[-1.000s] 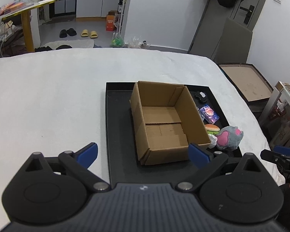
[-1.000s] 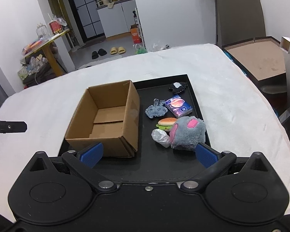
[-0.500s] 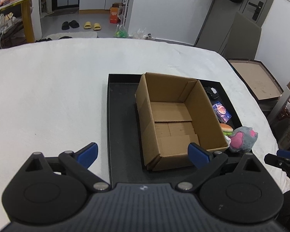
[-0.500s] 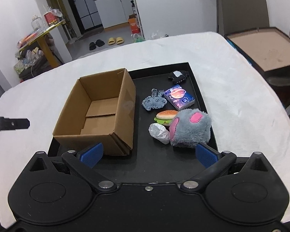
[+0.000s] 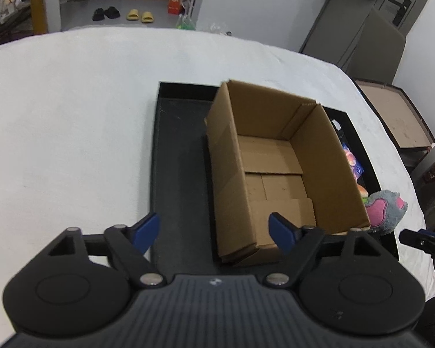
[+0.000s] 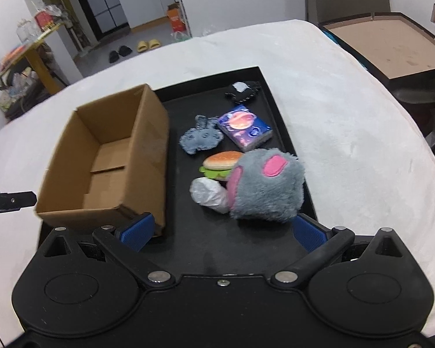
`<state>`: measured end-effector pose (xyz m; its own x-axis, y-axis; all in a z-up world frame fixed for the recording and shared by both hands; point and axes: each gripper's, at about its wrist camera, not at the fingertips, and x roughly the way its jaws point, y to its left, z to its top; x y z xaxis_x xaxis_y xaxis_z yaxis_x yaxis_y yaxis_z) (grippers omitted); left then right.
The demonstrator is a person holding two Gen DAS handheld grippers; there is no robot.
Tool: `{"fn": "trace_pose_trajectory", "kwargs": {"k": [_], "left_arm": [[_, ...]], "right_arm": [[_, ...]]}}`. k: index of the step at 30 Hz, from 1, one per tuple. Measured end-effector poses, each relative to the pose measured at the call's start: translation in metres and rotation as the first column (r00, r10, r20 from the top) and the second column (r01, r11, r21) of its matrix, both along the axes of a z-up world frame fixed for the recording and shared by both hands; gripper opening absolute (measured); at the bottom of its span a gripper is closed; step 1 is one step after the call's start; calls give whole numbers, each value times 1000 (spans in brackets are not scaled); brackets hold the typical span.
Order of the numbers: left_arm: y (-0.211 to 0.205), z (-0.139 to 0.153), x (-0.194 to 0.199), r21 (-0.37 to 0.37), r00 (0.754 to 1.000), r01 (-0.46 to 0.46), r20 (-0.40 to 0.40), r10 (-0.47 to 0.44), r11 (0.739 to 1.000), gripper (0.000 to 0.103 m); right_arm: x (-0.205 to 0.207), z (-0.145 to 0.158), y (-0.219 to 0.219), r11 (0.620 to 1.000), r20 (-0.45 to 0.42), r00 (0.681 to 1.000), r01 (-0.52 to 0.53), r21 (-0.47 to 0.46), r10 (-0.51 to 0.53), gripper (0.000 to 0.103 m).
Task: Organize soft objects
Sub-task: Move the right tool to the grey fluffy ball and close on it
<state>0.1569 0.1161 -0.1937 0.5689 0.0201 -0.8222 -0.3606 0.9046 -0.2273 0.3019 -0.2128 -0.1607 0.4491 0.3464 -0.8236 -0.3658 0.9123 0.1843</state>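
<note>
Right wrist view gives us the soft things best: the grey plush toy [image 6: 268,187] with pink ears lies on the black tray [image 6: 287,142], to the right of the cardboard box [image 6: 110,159]. We see a burger toy [image 6: 221,163] and a white wad [image 6: 207,193] touching the plush on its box side. Further from us than the burger lie a grey-blue fabric piece [image 6: 200,139] and a blue tissue pack [image 6: 244,130], side by side, and beyond them a small black pouch [image 6: 243,90] near the tray's far rim. The box stands open on the tray's left part, with nothing inside it.

Our right gripper [image 6: 221,232] hovers above the tray's near end, its jaws spread wide and empty, the right fingertip just beside the plush. Our left gripper [image 5: 214,229] hangs over the box's near left corner, also spread wide and holding nothing. From that side the plush [image 5: 385,211] peeks out past the box's [image 5: 275,168] right wall. The tray sits on a white cloth-covered table [image 5: 72,116].
</note>
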Motion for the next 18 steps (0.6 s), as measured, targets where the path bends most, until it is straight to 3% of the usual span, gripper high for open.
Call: {"fn": "trace_pose_trajectory", "kwargs": {"k": [12, 18], "left_arm": [[-15, -27, 40, -14, 998, 62, -19, -62, 998, 54], [-15, -42, 50, -26, 997, 53, -55, -55, 998, 36]], "right_arm": [[31, -27, 9, 998, -23, 1000, 3, -68, -5, 103], [50, -45, 9, 996, -14, 999, 45, -81, -47, 103]]}}
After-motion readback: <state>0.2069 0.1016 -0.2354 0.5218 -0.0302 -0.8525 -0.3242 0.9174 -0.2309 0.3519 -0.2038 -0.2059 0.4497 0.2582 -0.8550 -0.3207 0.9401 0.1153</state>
